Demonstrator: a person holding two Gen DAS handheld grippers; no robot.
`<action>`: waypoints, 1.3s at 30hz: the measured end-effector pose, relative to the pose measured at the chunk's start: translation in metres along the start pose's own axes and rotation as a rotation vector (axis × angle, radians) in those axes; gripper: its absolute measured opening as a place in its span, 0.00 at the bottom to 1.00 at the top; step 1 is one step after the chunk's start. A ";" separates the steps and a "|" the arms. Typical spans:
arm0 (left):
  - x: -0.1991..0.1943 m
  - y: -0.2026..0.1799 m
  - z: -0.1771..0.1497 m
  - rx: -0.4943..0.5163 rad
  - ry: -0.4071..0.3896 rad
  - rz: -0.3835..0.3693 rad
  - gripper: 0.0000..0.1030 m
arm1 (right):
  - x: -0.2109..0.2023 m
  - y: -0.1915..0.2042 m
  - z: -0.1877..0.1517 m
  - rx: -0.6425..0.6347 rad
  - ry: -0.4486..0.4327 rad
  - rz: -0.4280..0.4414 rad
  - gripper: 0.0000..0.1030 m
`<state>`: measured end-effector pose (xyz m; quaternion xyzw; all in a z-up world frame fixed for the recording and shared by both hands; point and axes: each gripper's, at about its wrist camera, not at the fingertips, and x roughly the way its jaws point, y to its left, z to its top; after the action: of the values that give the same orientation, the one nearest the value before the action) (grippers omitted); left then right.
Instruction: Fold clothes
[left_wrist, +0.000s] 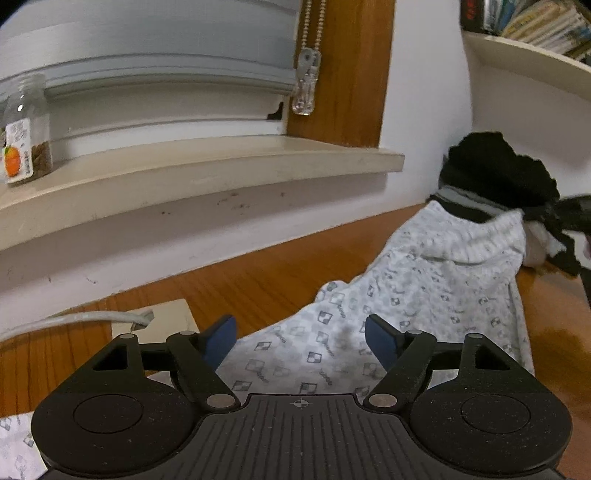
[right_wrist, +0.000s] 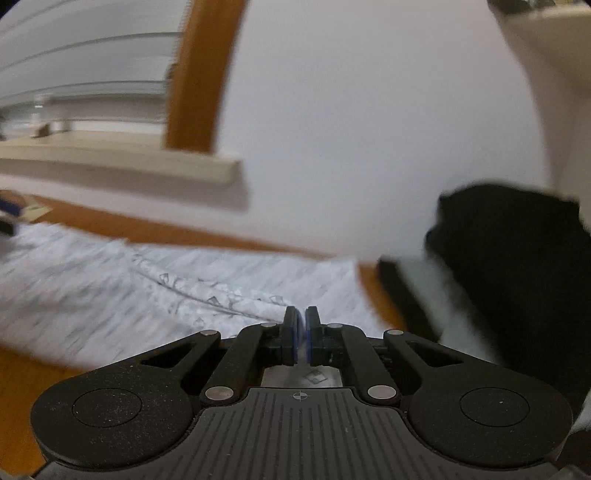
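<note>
A white garment with a small grey checked print lies spread across the wooden table. My left gripper hovers over its near end, and its blue pads stand wide apart with nothing gripped. In the blurred right wrist view the same garment runs off to the left. A ridge of its cloth rises toward my right gripper, which is shut with a thin sliver of white fabric pinched between the pads.
A pile of black clothes sits at the wall past the garment's far end. A window sill carries a jar. A grey cable and a beige card lie at the left. Books fill a shelf above.
</note>
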<state>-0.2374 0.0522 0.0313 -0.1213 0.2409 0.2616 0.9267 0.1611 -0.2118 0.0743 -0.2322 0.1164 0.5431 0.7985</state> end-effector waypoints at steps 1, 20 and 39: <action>0.000 0.001 0.000 -0.008 0.001 0.000 0.77 | 0.010 -0.004 0.011 -0.013 0.001 -0.019 0.05; 0.005 0.002 0.000 -0.018 0.043 0.012 0.78 | 0.144 -0.041 0.037 0.110 0.165 -0.101 0.38; 0.006 0.005 -0.001 -0.028 0.052 0.009 0.78 | 0.182 -0.046 0.021 0.196 0.259 -0.001 0.09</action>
<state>-0.2357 0.0592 0.0271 -0.1400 0.2619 0.2659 0.9171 0.2721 -0.0670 0.0237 -0.2214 0.2704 0.4944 0.7959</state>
